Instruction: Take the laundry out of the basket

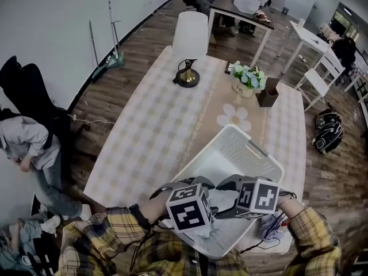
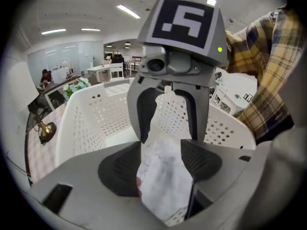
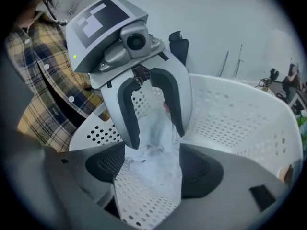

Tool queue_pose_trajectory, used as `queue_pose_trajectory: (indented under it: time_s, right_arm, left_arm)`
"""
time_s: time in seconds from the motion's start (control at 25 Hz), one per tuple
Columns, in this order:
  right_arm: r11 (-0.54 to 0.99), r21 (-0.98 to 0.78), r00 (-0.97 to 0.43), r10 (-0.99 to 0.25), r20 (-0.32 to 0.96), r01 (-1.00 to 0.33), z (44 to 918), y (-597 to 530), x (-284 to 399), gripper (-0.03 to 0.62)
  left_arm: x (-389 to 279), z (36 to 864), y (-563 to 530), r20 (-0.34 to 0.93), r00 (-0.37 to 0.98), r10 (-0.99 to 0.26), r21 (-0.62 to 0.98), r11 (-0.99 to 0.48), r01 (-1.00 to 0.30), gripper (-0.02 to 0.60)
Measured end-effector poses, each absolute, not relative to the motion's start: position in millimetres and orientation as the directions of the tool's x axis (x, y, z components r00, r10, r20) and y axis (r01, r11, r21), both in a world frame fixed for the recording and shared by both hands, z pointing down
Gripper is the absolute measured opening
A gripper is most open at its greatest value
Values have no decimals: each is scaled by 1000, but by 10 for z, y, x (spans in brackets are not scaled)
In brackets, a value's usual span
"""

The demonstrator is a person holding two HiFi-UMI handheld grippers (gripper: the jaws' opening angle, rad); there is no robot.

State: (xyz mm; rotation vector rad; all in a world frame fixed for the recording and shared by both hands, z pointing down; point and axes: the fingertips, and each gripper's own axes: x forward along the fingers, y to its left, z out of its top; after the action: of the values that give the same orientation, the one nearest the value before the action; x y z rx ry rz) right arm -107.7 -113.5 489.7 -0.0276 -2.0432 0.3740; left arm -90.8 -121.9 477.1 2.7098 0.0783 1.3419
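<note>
white crumpled cloth, the laundry (image 2: 163, 176), lies inside the perforated white basket (image 1: 248, 149) at its near end. the basket stands on the near right part of the checked table (image 1: 155, 131). both grippers reach down into the basket and face each other across the cloth. the left gripper (image 2: 162, 166) is released, its jaws spread and the cloth loose in the gap. the right gripper (image 3: 153, 169) is spread the same way, with the cloth lying unpinched between its jaws. in the head view the marker cubes (image 1: 187, 209) and the plaid sleeves (image 1: 103, 246) cover most of the cloth and the basket's near rim. farther along the table stand a white-shaded lamp (image 1: 190, 36), a pot of flowers (image 1: 248, 78), a brown box (image 1: 268, 92) and a daisy-shaped mat (image 1: 234, 117), all well apart from the basket. a person (image 1: 26, 140) sits by the left wall. a backpack (image 1: 328, 132) lies on the floor at the right.
</note>
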Motion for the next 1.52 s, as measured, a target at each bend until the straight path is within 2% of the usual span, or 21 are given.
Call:
queue_pose_trajectory:
  time_s: [0.08,0.24,0.56,0.8,1.0,1.08,1.2,1.36,1.52]
  right_arm:
    - [950,-300,-463,226,857,-91,5008,-1177,-1076,398]
    - [944,-327,-388,286,876,-42,5268,-1185,-1022,403]
    - [942,-334,-315,324,892,22,5654,-1274,-923,405]
    - [924,-381,-297,376,877,46,5912,-1247,-861,405]
    - [900,-428,-303,431,850,78,6028,-1135,-908,341]
    - [900,-430,-310,431,848,75,6043,-1139,-906,310]
    - [898,-433,-308,434,847,75,6046,-1142,-889,238]
    - [892,-445,-306,447,841,80,6023,-1131,-876,139]
    - [899,-430,-319,433,843,85,5973,-1166,-892,117]
  left_arm:
    - [-897,4875,-1263,821,560,112,123,-992,18,338]
    - [-883,5004,-1227,854,500,146,132,-989,63,360]
    - [-895,5310,-1067,891,380,248,209,-968,141,377]
    - [-1007,5592,-987,932,244,267,220,-954,203,387]
    - [-1020,5730,-917,933,211,291,239,-940,242,388]
    - [-1022,5766,-901,935,205,290,235,-938,254,367]
    - [-1014,5808,-942,944,208,256,198,-945,262,263]
    - [-973,5821,-987,944,232,236,175,-951,254,165]
    - [-947,5776,-1026,944,246,219,160,-958,239,136]
